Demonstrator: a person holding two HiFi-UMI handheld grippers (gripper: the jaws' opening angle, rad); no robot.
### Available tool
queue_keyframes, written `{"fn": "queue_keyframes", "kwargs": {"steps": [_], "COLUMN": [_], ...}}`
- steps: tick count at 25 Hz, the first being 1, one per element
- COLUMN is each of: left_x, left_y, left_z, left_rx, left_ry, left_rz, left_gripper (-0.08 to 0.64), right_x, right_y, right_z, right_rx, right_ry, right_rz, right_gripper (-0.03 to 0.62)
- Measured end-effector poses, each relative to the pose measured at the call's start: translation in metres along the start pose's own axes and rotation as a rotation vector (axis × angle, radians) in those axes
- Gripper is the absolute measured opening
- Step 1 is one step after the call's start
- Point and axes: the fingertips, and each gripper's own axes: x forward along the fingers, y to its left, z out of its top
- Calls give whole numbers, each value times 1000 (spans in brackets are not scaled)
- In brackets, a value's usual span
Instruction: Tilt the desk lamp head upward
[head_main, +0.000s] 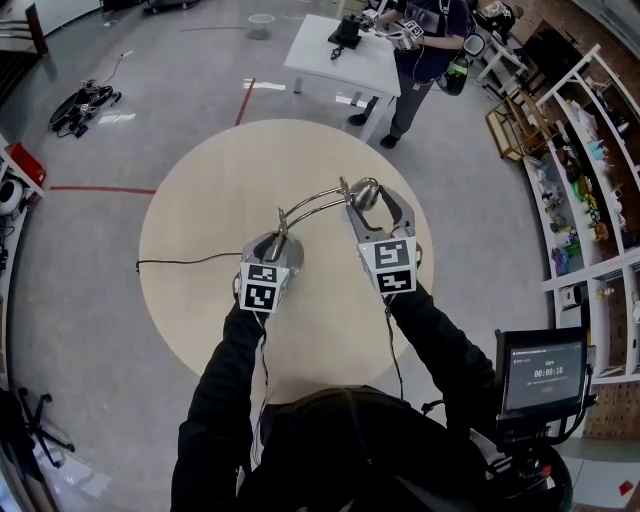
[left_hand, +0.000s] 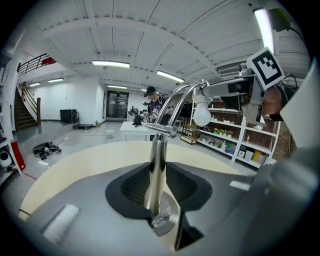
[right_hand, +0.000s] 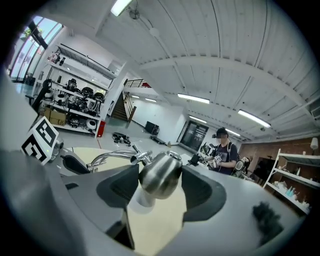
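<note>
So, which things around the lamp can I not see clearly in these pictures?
Lamp base: head view, the left gripper covers it.
Cable end: head view, it disappears past the table edge.
What the person at the far table holds: too small in every view.

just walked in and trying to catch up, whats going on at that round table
A person is working a chrome desk lamp on the round table with a gripper in each hand. The left gripper is clamped on the lamp's upright stem just above its base, bracing it. The right gripper is closed around the lamp head at the end of the curved arm. The bulb points downward, so the upward tilt does not look done yet.
</note>
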Motion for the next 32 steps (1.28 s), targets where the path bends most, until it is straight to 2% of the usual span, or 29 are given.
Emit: {"fn": "queue_keyframes", "kwargs": {"steps": [5,11,22,32], "left_x": [3,8,16,11], "left_y": [0,-6,-15,-15], "left_z": [1,-3,-9,-3], "left_rx": [-3,-8,-7,-10], "left_ry": [-3,-4,-4,-5], "left_rz": [-8,-15,-21,-32], "left_gripper": [106,106,107,106], "right_x": [1,-4,-7,-9], "right_y": [0,0,2,17], "right_z": [10,20,28,59], "right_rx": [-55,-166,-262,-414], "right_ry": [-15,-25,-39,-64], "right_rz": [-8,-23,-25,-33], "right_gripper": [284,284,283,284]}}
